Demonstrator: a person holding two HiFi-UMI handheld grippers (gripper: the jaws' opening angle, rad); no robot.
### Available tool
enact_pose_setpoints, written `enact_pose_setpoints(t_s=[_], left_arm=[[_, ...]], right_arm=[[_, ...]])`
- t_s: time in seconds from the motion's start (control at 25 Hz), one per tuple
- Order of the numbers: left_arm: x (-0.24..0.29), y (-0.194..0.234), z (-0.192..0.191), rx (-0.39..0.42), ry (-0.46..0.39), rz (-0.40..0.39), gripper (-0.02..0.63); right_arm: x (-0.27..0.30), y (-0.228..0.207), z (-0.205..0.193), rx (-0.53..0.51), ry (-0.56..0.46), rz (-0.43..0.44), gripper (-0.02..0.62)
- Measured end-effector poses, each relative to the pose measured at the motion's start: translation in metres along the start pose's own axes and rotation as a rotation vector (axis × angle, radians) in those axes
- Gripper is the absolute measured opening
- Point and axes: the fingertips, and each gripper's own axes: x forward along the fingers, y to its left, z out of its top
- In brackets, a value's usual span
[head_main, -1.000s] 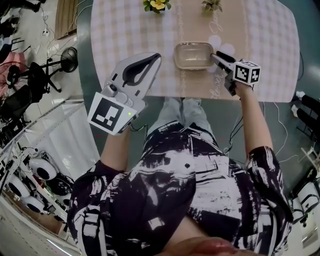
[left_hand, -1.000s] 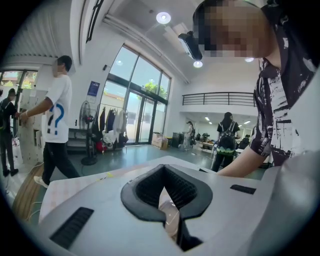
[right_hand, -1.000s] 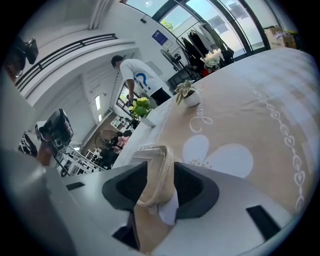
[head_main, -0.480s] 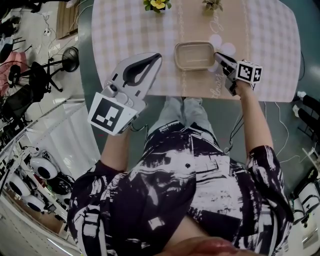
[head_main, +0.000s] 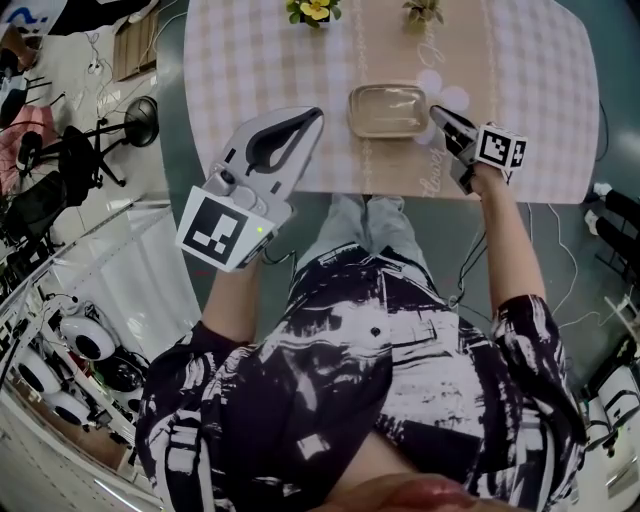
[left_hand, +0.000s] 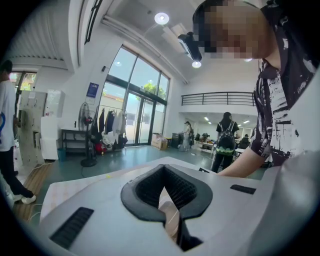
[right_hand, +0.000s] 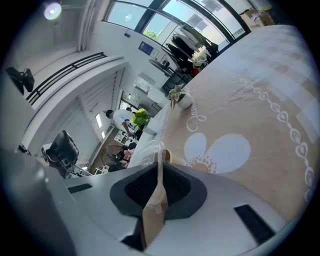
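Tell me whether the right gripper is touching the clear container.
Touching. In the right gripper view, the right gripper has its jaws closed on the thin wall of the clear container.

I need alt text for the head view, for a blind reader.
From above: a person pinches the right rim of a clear container on a checked table with the right hand-held gripper. The left hand-held gripper, shut and empty, hangs by the table's near left corner.
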Motion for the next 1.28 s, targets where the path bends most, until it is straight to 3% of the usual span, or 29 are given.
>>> enact_pose_setpoints(t_s=[0.28,0.52,0.8,1.08,1.28], left_arm=[[-0.005,-0.002,0.015,0.019,-0.029,0.007,0.000],[-0.009,-0.005,0.052,0.069,-0.087,0.012,0.000],[-0.011,-0.015,0.105,0.157,-0.158,0.032,0.000],[-0.053,-0.039,0.174,0.255,-0.240,0.052,0.000],[-0.075,-0.047,0.197,0.299,-0.263,0.073,0.000]], right_arm=[[-0.032,0.057,0.040,-0.181,-0.074,0.022,0.015],[-0.077,0.160,0.106,-0.423,-0.240,0.113,0.015],[-0.157,0.277,0.169,-0.740,-0.463,0.109,0.017],[-0.240,0.396,0.185,-0.924,-0.652,0.102,0.017],[-0.272,0.437,0.183,-0.986,-0.738,0.097,0.018]])
